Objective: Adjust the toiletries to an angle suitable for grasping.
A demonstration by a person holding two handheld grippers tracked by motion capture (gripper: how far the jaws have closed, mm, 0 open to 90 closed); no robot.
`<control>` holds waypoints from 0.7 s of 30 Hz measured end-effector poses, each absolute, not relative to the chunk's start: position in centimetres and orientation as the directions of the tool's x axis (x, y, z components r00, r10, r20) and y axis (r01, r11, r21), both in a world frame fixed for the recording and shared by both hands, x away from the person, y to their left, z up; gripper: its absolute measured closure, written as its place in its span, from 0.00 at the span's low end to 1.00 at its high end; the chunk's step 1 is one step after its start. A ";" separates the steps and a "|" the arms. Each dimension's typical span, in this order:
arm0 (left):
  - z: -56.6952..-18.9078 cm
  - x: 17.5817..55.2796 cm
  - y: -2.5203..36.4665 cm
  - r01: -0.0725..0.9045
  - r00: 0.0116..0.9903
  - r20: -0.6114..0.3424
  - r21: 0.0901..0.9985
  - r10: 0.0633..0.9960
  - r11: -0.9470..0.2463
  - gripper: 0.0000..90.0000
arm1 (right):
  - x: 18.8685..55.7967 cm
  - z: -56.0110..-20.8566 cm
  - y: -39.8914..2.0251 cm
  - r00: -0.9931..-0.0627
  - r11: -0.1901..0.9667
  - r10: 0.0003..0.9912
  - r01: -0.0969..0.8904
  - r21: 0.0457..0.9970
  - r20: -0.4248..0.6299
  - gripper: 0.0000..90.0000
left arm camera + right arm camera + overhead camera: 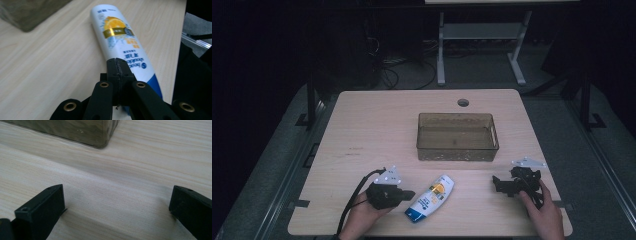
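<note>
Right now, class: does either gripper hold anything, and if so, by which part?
Nothing is held. The left gripper has its jaws shut empty, just beside the shampoo bottle lying on the table. The right gripper stands open over bare wood.

Your two hands low at the near edge, one black gripper in each.
Your left gripper [408,194] points right, jaws pressed together; your right gripper [496,184] points left, jaws spread wide apart.

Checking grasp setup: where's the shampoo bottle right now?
High view: the shampoo bottle lies flat near the table's front edge, just right of the shut left gripper, in front of the bin.
</note>
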State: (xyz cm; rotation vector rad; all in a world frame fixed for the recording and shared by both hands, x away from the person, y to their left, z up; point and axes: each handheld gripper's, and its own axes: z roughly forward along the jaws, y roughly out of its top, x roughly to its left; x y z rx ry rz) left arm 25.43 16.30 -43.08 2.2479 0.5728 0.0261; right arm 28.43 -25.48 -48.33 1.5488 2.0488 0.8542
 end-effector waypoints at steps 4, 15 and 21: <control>-43.4 25.0 15.4 0.387 0.905 -0.173 0.711 0.388 -0.587 0.99 | 28.4 -48.3 -25.5 -0.282 0.186 0.959 0.693 0.697 0.025 0.00; -43.6 23.8 13.7 0.362 0.924 -0.188 0.712 0.334 -0.601 0.99 | 28.4 -48.3 -25.5 -0.282 0.186 0.959 0.693 0.696 0.025 0.00; -43.9 23.1 12.6 0.343 0.935 -0.190 0.703 0.300 -0.623 1.00 | 28.4 -48.3 -25.5 -0.282 0.186 0.959 0.693 0.697 0.025 0.00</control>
